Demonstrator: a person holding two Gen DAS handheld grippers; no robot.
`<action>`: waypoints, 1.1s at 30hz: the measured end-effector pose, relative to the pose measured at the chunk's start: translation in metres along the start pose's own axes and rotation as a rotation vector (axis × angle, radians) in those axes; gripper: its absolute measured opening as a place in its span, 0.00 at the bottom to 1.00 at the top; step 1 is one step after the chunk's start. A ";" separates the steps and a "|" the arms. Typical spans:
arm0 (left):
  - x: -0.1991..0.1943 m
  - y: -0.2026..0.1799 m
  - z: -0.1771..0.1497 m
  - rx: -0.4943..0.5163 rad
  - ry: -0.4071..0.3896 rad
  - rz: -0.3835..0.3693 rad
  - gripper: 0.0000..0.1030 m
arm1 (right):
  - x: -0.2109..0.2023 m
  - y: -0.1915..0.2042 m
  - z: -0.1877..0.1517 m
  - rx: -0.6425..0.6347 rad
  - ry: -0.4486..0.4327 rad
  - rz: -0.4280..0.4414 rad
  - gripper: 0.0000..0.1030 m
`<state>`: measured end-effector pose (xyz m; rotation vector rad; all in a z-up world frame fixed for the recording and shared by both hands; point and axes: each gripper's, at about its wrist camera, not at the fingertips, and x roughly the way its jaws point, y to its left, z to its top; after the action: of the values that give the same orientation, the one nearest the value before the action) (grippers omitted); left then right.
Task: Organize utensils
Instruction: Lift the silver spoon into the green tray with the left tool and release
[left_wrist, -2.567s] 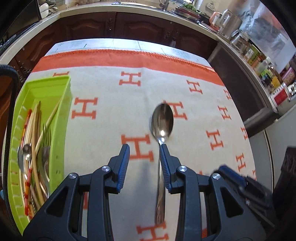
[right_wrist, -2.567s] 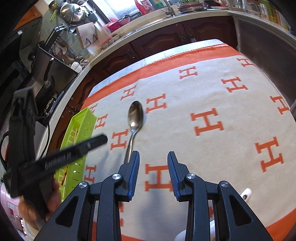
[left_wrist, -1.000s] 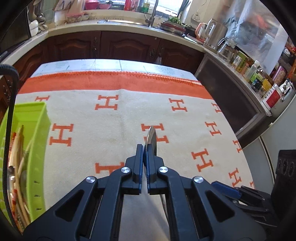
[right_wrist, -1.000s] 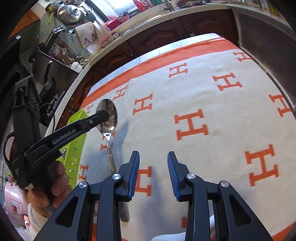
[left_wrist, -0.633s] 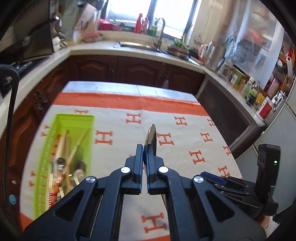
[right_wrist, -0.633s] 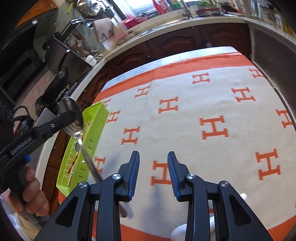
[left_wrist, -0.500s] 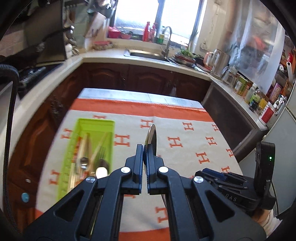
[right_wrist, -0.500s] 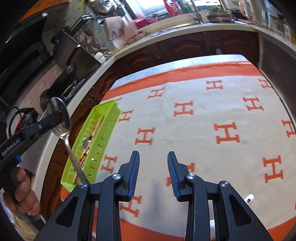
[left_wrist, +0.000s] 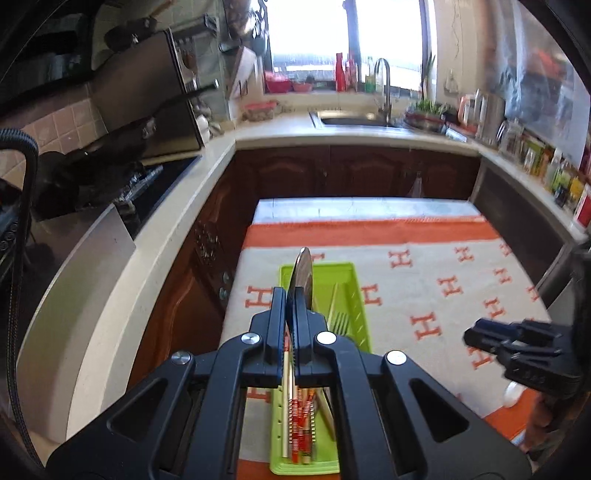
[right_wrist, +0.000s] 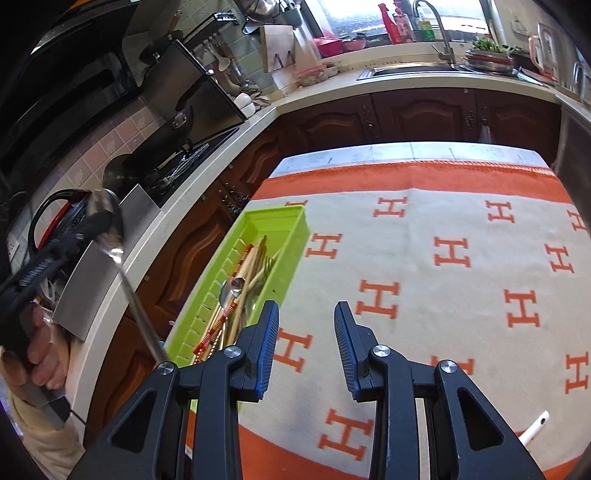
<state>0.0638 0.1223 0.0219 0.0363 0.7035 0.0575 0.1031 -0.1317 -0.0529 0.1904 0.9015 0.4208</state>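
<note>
The left gripper (left_wrist: 290, 299) is pinching the spoon (left_wrist: 303, 269) near its bowl and holds it in the air above the green tray (right_wrist: 236, 254), which lies at the left edge of the table. The right gripper (right_wrist: 306, 343) hangs spread and empty over the blanket (right_wrist: 461, 258). Several utensils already lie in the tray, so I judge the work nearly done; this spoon must yet go in, and a white object (right_wrist: 533, 428) waits at the near right corner.

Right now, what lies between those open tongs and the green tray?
Only bare H-patterned cloth, seen in the right wrist view, separates the right tongs from the green tray.
</note>
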 end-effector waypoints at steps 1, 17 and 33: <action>0.011 0.001 -0.002 0.008 0.024 -0.001 0.01 | 0.002 0.003 0.001 -0.004 0.002 0.000 0.31; 0.118 -0.022 -0.024 -0.027 0.219 -0.121 0.01 | 0.044 -0.003 -0.001 -0.016 0.075 -0.061 0.31; 0.082 -0.079 -0.038 -0.028 0.226 -0.254 0.03 | 0.029 -0.005 -0.008 -0.038 0.041 -0.083 0.31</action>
<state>0.1048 0.0492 -0.0647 -0.0878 0.9281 -0.1746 0.1135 -0.1244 -0.0804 0.1094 0.9380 0.3652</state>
